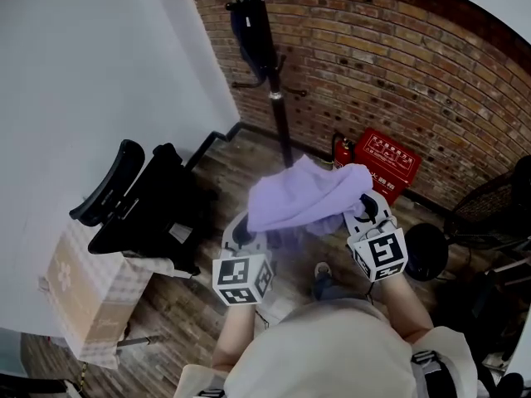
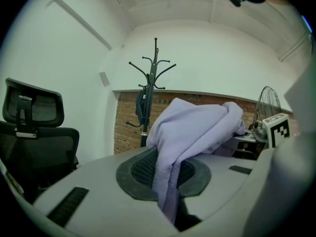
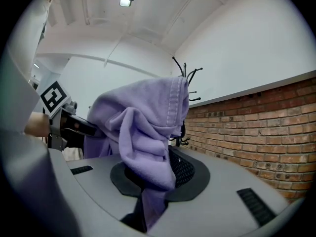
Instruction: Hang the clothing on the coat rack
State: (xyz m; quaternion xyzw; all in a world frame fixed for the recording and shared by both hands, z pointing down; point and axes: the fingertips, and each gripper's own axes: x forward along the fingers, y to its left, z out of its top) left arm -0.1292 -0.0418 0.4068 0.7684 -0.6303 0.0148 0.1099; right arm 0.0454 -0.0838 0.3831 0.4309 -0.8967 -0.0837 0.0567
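Observation:
A lilac garment hangs stretched between my two grippers in front of my chest. My left gripper is shut on its left end; in the left gripper view the cloth runs down into the slot between the jaws. My right gripper is shut on the right end, where the fabric bunches up and disappears into the jaws. The black coat rack stands ahead against the brick wall, a dark item hanging on it. Its hooks rise beyond the garment.
A black office chair stands at my left, beside a cardboard box. A red box and a fire extinguisher sit by the brick wall. A black fan stands at the right. White wall fills the left.

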